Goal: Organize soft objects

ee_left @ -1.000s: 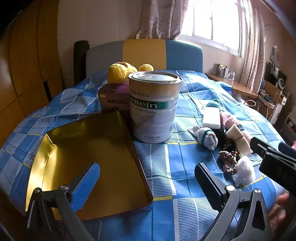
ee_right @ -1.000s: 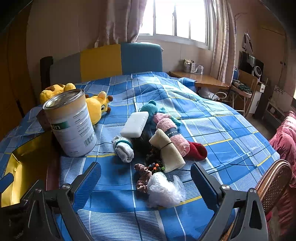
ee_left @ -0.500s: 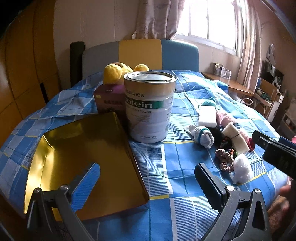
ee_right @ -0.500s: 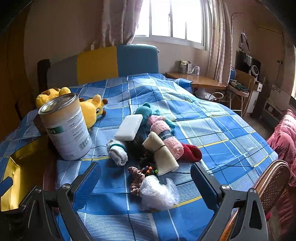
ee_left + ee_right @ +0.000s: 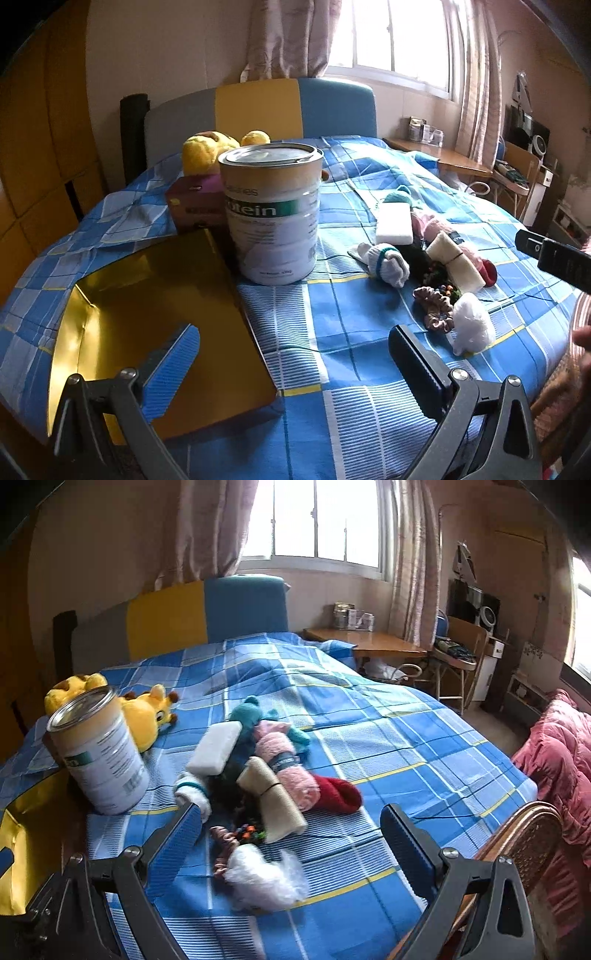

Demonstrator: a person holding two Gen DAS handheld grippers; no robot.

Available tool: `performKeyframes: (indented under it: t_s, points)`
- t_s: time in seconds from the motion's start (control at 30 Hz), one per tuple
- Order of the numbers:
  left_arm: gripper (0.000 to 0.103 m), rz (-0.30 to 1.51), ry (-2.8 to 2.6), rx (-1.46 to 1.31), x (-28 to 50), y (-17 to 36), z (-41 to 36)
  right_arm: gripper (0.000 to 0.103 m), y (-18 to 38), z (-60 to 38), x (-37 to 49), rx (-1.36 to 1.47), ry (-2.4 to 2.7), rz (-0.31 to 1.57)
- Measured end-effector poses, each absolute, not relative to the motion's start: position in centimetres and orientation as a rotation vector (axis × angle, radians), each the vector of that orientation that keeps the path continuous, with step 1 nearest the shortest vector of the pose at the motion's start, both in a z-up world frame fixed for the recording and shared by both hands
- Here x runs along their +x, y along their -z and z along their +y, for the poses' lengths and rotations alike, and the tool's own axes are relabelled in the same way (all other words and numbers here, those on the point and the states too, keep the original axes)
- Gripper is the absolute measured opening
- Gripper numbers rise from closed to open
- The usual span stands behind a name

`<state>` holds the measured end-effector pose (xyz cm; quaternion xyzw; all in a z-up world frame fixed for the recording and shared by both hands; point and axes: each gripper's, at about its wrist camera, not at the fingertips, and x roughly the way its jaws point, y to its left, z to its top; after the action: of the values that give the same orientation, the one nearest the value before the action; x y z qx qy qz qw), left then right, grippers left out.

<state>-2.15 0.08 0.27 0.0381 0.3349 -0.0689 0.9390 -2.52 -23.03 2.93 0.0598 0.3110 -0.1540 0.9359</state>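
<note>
A pile of soft things lies on the blue checked bed: a white plastic bag (image 5: 264,877), a brown scrunchie (image 5: 223,843), a beige rolled cloth (image 5: 273,805), a pink rolled towel (image 5: 291,771), a red sock (image 5: 338,794), a white sock (image 5: 192,794), a white sponge (image 5: 214,753) and a teal toy (image 5: 251,710). My right gripper (image 5: 291,834) is open and empty, just short of the bag. My left gripper (image 5: 295,354) is open and empty over the near edge of the gold tray (image 5: 147,317). The pile shows at the right in the left wrist view (image 5: 436,266).
A tall protein tin (image 5: 271,210) stands beside the gold tray, with a purple box (image 5: 192,206) and a yellow plush toy (image 5: 146,712) behind it. A wooden chair back (image 5: 517,834) stands at the bed's right edge. A desk (image 5: 369,644) is by the window.
Both grippers have drawn back and risen a little; the pile and tin sit lower and farther in view. The right gripper has swung left toward the pile. Nothing was grasped.
</note>
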Motion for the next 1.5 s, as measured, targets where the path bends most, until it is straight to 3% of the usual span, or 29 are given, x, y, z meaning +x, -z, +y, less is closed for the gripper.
performKeyframes:
  t_s: [0.6, 0.97, 1.13, 1.23, 1.5]
  points:
    - [0.103, 0.711, 0.174, 0.102, -1.9, 0.2, -1.2, 0.099, -2.8, -25.6, -3.0, 0.165, 0.358, 0.628]
    - [0.102, 0.850, 0.389, 0.061, 0.7, 1.2, -4.3, 0.099, -2.9, -28.4, -3.2, 0.229, 0.393, 0.629]
    - [0.087, 0.911, 0.519, 0.079, 1.5, 2.0, -7.5, 0.099, -2.5, -29.9, -3.4, 0.256, 0.416, 0.641]
    - [0.066, 0.931, 0.620, 0.101, 1.6, 2.2, -10.1, 0.099, -2.5, -30.8, -3.7, 0.269, 0.433, 0.639]
    - [0.065, 0.912, 0.710, 0.249, 2.6, 3.8, -17.1, 0.099, -2.6, -32.8, -4.3, 0.296, 0.467, 0.637]
